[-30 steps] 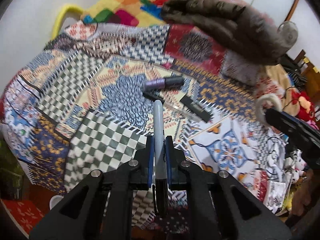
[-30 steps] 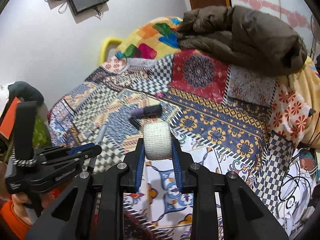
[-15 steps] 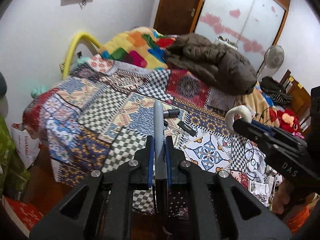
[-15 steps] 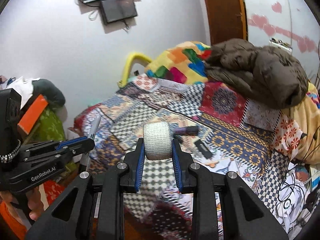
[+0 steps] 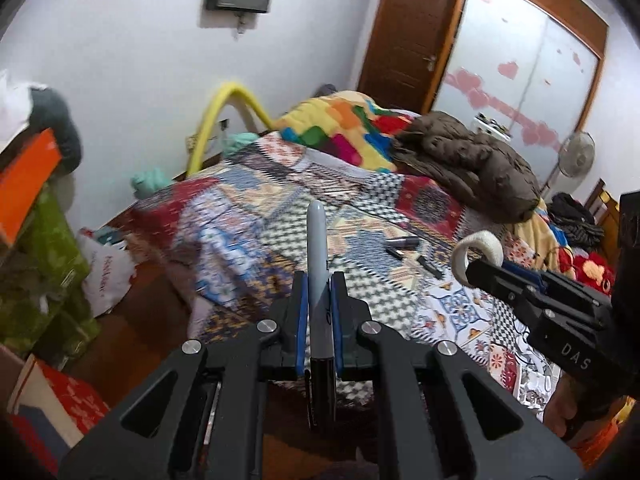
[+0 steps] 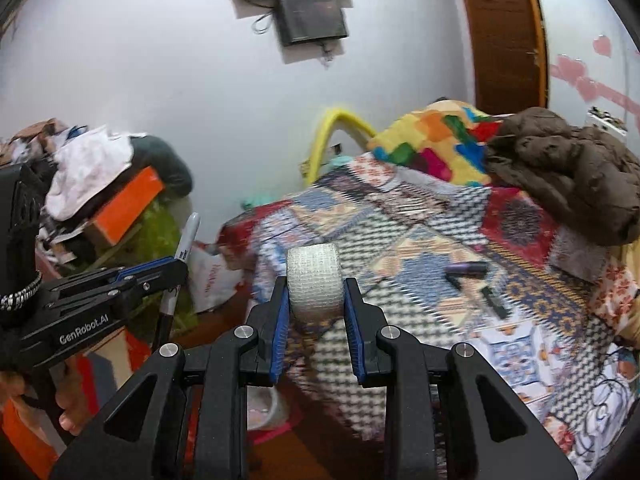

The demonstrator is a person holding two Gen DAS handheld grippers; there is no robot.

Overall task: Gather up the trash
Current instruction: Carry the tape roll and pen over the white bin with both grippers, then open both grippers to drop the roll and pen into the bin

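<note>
My left gripper (image 5: 318, 292) is shut on a grey marker pen (image 5: 317, 248) that stands upright between its jaws; it also shows in the right wrist view (image 6: 182, 248). My right gripper (image 6: 315, 300) is shut on a white bandage roll (image 6: 315, 280), which also shows in the left wrist view (image 5: 478, 254). Both grippers hang over the floor off the near corner of the patchwork bed (image 5: 248, 216). A purple tube (image 6: 468, 268) and two dark small items (image 6: 494, 300) lie on the bedspread.
A brown jacket (image 5: 472, 164) and a bright blanket (image 5: 340, 132) lie at the bed's far end. A white plastic bag (image 5: 106, 276), green boxes (image 5: 44, 264) and an orange box (image 6: 128, 204) stand on the floor at left. A fan (image 5: 576, 160) stands at right.
Both grippers have pulled back and up from the bed and swung left, each keeping its item. The bed items now lie farther off, and the floor and left-hand clutter have come into view.
</note>
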